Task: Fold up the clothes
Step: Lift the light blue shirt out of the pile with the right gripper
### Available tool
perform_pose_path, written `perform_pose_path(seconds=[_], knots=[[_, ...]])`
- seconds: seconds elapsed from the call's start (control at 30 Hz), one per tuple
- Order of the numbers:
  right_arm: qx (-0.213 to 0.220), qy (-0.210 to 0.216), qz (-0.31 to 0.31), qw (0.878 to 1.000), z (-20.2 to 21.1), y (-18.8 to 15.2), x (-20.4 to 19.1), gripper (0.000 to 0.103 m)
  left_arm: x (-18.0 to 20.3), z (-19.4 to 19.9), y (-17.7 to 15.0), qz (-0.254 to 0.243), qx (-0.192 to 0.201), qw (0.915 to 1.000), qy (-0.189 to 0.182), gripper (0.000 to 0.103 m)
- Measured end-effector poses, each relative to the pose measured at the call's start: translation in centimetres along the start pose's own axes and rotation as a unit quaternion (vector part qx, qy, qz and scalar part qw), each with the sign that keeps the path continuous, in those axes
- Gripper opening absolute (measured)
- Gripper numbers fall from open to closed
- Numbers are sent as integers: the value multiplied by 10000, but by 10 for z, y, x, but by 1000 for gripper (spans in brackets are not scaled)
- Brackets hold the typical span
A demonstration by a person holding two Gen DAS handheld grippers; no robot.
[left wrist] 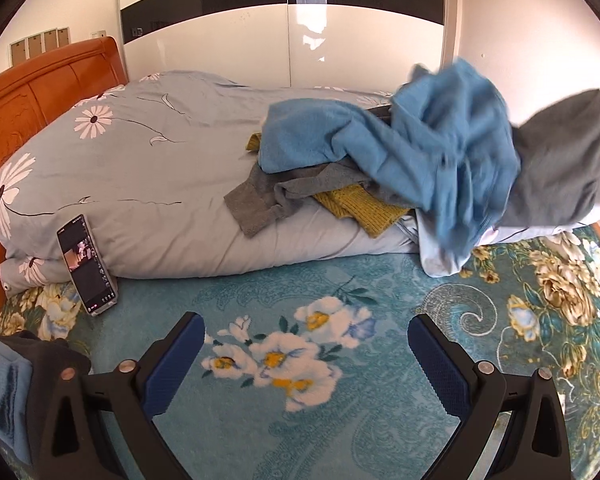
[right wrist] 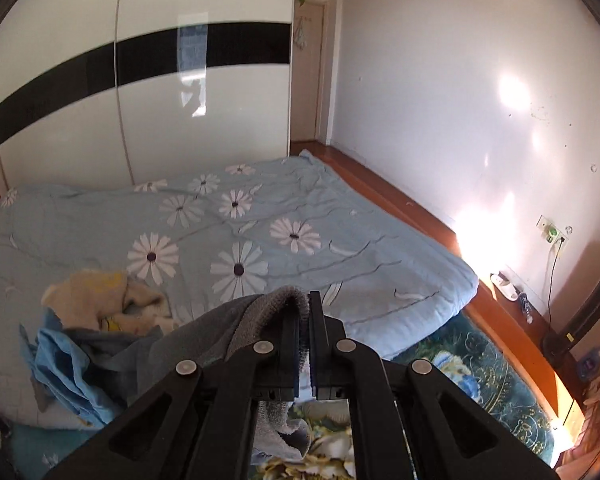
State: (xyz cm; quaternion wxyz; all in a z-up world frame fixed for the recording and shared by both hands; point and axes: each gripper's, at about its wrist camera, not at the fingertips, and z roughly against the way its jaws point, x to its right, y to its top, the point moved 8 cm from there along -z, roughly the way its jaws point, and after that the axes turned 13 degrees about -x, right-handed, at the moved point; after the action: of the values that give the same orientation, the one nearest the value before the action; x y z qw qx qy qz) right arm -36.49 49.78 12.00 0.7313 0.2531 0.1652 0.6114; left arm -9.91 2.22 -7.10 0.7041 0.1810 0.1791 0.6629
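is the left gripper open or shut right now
Open. The left gripper has its blue-padded fingers spread wide apart over the floral bedspread, with nothing between them.

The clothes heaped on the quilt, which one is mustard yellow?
The knitted sweater at the bottom of the pile, poking out under the grey top and the blue garment; only it has a chunky ribbed weave.

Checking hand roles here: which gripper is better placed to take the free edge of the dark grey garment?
Left. The left gripper is open and holds nothing above the floral teal bedspread, while the right gripper is shut on the dark grey garment.
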Motion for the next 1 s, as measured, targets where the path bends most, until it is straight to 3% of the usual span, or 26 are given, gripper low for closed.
perform_pose_path(seconds=[0.13, 0.23, 0.4, 0.53, 0.67, 0.73, 0.93, 1.0], knots=[[-445, 273, 99, 9986, -39, -29, -29, 3, -5, -6, -5, -11, -71, 9999, 103, 103], [-432, 482, 43, 9979, -59, -8, -59, 3, -13, -20, -6, 68, -202, 9997, 131, 103], [140, 560, 41, 9983, -52, 87, -110, 3, -24, -46, -2, 146, -345, 9991, 183, 103], [1010, 557, 67, 9933, -14, 171, -138, 3, -30, -71, 3, 184, -453, 9986, 201, 103], [1333, 773, -99, 9880, -14, 206, -158, 4, -32, -92, 9, 209, -529, 9982, 186, 103], [1072, 815, -44, 9909, -44, 197, -171, 4, -32, -101, 10, 222, -560, 9981, 148, 103], [-345, 480, 505, 9970, -172, 103, -194, 4, -35, -111, 14, 319, -557, 9979, -5, 103], [-599, 394, 589, 9957, -195, 78, -190, 4, -38, -111, 15, 365, -540, 9979, -59, 103]])
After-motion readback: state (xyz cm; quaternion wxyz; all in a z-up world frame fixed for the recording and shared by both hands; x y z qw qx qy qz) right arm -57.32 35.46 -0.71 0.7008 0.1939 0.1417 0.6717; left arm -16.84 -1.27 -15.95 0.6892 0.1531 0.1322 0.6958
